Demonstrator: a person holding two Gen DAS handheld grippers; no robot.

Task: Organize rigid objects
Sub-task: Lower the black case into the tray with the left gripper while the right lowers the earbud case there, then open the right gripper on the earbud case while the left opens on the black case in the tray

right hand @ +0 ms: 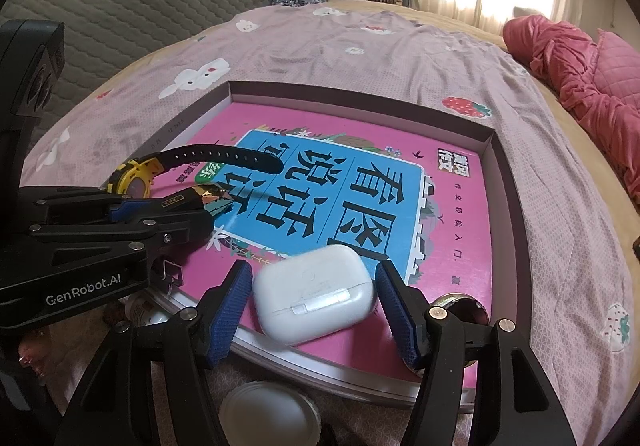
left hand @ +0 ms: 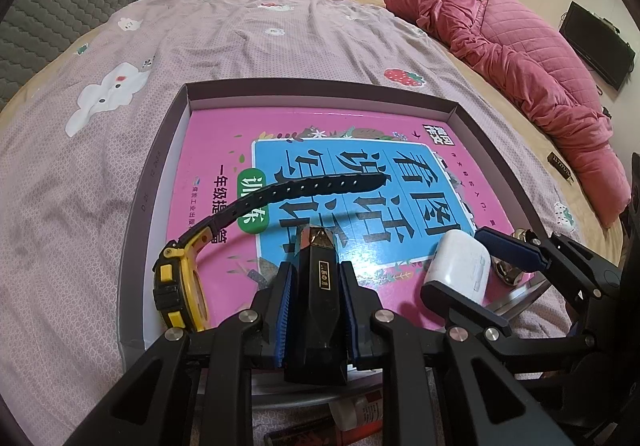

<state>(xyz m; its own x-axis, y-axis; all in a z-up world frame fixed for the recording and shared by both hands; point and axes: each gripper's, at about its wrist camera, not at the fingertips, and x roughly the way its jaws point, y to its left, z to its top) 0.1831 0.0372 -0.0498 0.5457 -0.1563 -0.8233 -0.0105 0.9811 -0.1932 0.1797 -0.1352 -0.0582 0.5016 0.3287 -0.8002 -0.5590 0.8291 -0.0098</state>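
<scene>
Black and faceted, with a gold label and a shiny patterned tip, the small bar (left hand: pixel 316 286) sits clamped between the blue pads of the left claw (left hand: pixel 316 278), held lengthwise so its tip points over the pink book (left hand: pixel 224 150) lining the shallow box (left hand: pixel 160 150) on the bed. What the bar actually is cannot be made out. That grip suits laying it flat among the things already gathered there.

At 9 o'clock from the bar, the yellow watch (left hand: pixel 180 286) stands on edge against the box's left wall, its black strap (left hand: pixel 288 190) arching toward 1 o'clock.

The right claw (right hand: pixel 316 306) stands wide, its pads flanking the white earbud case (right hand: pixel 316 298) without touching it; the case rests on the book by the box's near edge. Whether the claw is arriving or leaving cannot be told.

A shiny round metal object (right hand: pixel 464 306) at 3 o'clock from the case is half hidden behind a claw finger. Below the box's near rim a white lid (right hand: pixel 268 414) and a bottle-like thing lie mostly cut off, likely waiting their turn.
</scene>
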